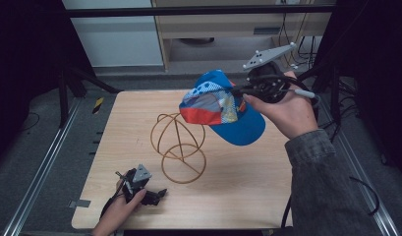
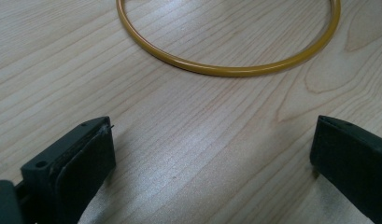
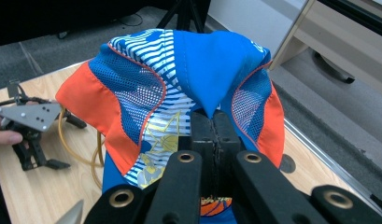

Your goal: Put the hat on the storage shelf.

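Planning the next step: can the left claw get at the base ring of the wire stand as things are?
Probably yes. The left claw rests open on the table, holding nothing, with the base ring just ahead and bare wood between. The cap is held up in the right claw, out of that path.

We see a pale wooden table point(image 1: 238, 187), a yellow wire stand point(image 1: 179, 147) standing mid-table on its ring base, the left gripper point(image 1: 157, 194) resting near the front edge.
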The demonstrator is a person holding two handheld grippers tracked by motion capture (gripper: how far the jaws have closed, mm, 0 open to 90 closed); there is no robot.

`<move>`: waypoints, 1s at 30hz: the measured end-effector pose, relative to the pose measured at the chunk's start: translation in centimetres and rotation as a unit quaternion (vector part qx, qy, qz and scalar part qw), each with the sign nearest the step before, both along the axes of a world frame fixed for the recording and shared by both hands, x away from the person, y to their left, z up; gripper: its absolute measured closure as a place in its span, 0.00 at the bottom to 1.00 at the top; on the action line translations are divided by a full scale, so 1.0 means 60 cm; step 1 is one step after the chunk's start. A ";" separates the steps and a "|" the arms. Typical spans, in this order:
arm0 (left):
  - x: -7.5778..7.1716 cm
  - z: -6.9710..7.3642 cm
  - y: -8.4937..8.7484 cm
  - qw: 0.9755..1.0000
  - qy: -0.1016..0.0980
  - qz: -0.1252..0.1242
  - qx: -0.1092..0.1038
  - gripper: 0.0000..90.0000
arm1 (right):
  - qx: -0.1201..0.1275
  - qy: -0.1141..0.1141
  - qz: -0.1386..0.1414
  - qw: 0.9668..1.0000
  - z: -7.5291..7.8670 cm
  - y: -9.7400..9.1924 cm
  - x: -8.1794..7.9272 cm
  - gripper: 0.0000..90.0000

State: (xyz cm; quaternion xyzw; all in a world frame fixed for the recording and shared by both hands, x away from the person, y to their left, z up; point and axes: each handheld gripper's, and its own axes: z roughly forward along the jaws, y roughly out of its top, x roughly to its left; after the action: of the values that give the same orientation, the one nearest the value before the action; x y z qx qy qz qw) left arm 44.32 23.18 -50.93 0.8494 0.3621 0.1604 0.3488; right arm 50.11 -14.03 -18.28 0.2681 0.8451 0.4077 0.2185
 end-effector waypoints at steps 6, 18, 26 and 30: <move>0.001 0.000 0.000 1.000 0.000 -0.004 0.000 0.00 | -0.003 0.000 0.000 1.000 0.011 0.026 0.018 1.00; 0.000 0.000 0.001 1.000 -0.001 -0.003 -0.001 0.00 | -0.025 -0.007 0.017 1.000 0.031 0.083 0.030 1.00; -0.002 0.000 0.001 1.000 -0.001 -0.001 0.000 0.00 | -0.039 -0.008 0.040 0.998 0.027 0.130 0.032 1.00; -0.002 0.000 0.001 1.000 -0.001 -0.001 0.000 0.00 | -0.050 -0.008 0.052 0.997 0.025 0.159 0.036 1.00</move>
State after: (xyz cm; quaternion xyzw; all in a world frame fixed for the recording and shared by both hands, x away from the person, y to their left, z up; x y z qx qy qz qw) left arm 44.21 23.25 -50.95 0.8494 0.3612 0.1607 0.3496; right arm 52.26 -4.49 -16.76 0.2094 0.8754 0.3780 0.2168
